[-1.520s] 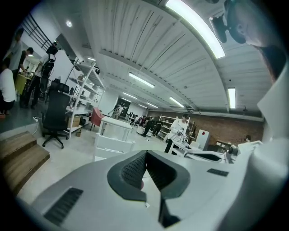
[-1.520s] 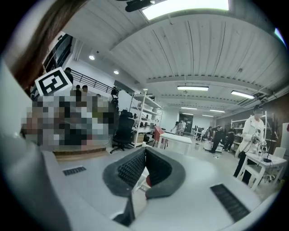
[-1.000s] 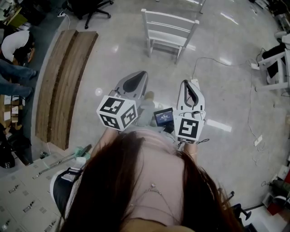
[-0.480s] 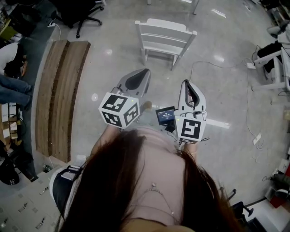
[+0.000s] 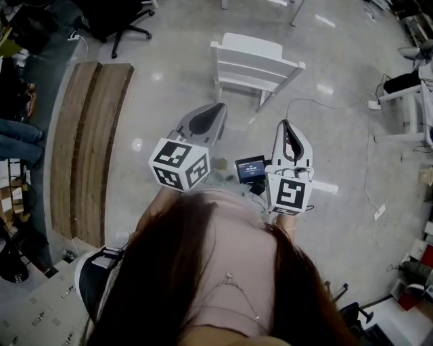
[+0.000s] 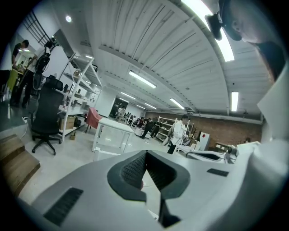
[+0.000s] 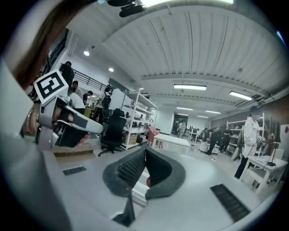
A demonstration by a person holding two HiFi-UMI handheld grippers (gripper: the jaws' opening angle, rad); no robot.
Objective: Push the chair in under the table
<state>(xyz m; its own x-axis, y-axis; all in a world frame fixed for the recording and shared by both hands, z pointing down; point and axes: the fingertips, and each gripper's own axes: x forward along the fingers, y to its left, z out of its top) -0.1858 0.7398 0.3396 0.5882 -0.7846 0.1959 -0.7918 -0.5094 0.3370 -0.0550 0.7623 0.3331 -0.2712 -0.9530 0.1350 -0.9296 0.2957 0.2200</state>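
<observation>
The white wooden chair (image 5: 257, 64) stands on the grey floor ahead of me, its back toward me. My left gripper (image 5: 215, 108) and right gripper (image 5: 285, 124) are held side by side at waist height, short of the chair and touching nothing. Both are shut with nothing between the pads. In the left gripper view the closed jaws (image 6: 145, 155) point at a white table (image 6: 115, 128), with the chair's top rail (image 6: 101, 152) low in front of it. The right gripper view shows its closed jaws (image 7: 145, 155) aimed at the same white table (image 7: 174, 140).
Wooden boards (image 5: 88, 135) lie on the floor to the left. A black office chair (image 5: 115, 20) stands at the far left. Cables (image 5: 325, 101) trail across the floor on the right near a white rack (image 5: 413, 101). People stand in the background.
Both grippers have travelled forward with the person. The chair now sits lower in the head view and closer to the grippers. Both stayed shut.
</observation>
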